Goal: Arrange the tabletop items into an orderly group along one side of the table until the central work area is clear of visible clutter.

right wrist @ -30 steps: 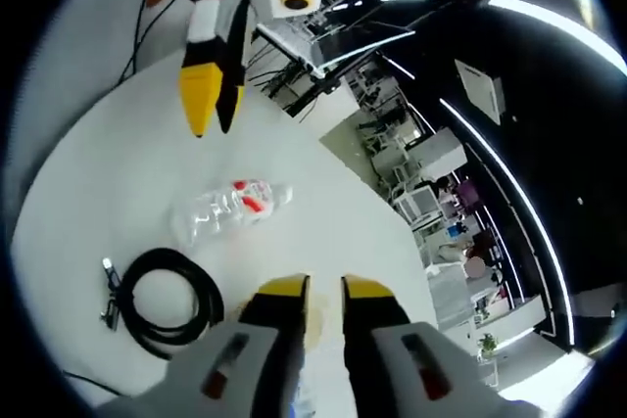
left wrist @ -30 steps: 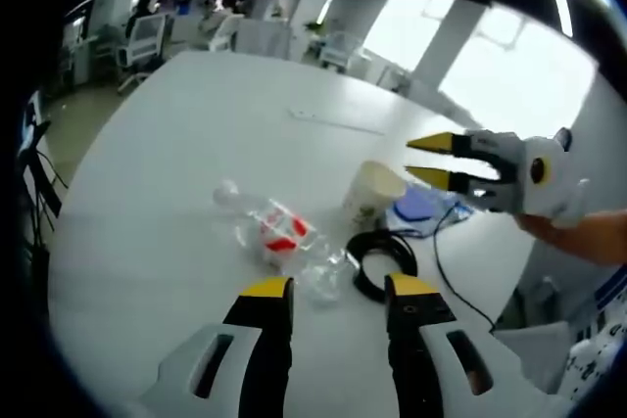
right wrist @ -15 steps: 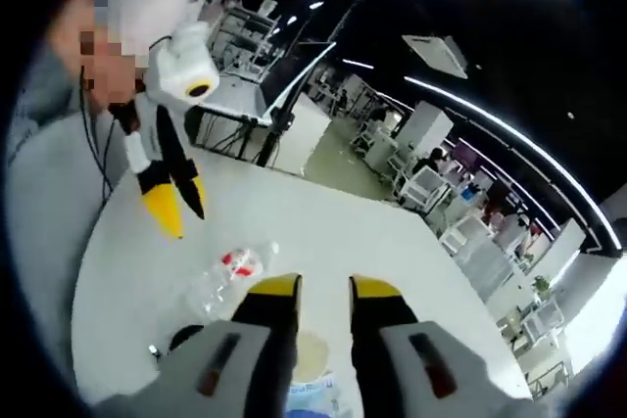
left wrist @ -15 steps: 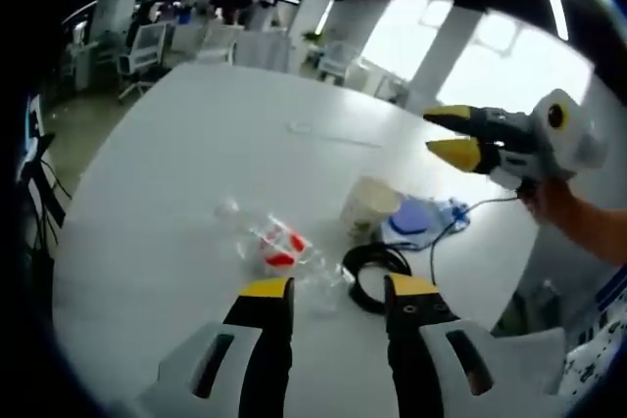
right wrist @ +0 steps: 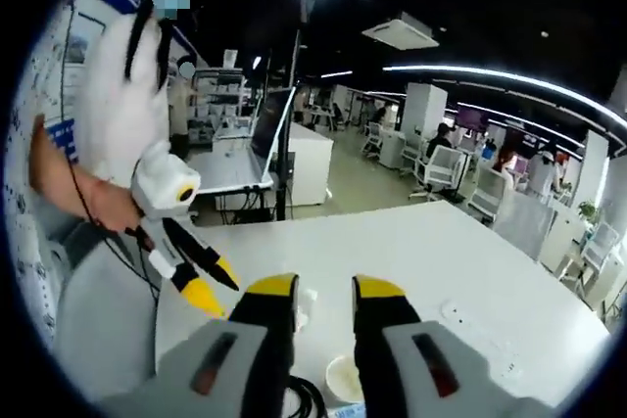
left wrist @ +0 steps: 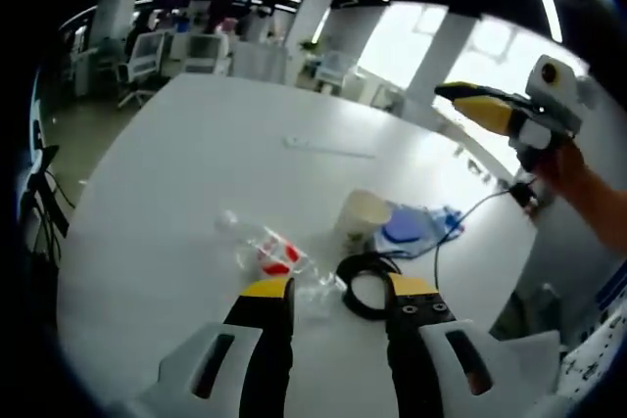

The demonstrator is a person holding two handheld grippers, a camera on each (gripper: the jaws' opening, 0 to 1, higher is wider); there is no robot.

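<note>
White table [left wrist: 176, 163], red-labelled bottle [left wrist: 272, 256]

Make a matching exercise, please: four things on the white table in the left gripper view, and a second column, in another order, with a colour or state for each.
Things:
1. plastic bottle
2. cable
3. paper cup
4. blue item

Descriptions:
A. black, wound in a coil
B. upright, open mouth
C. clear, lying on its side, red on its label
D. flat, beside the cup, on the side away from the bottle

Pairs: 1-C, 2-A, 3-B, 4-D
</note>
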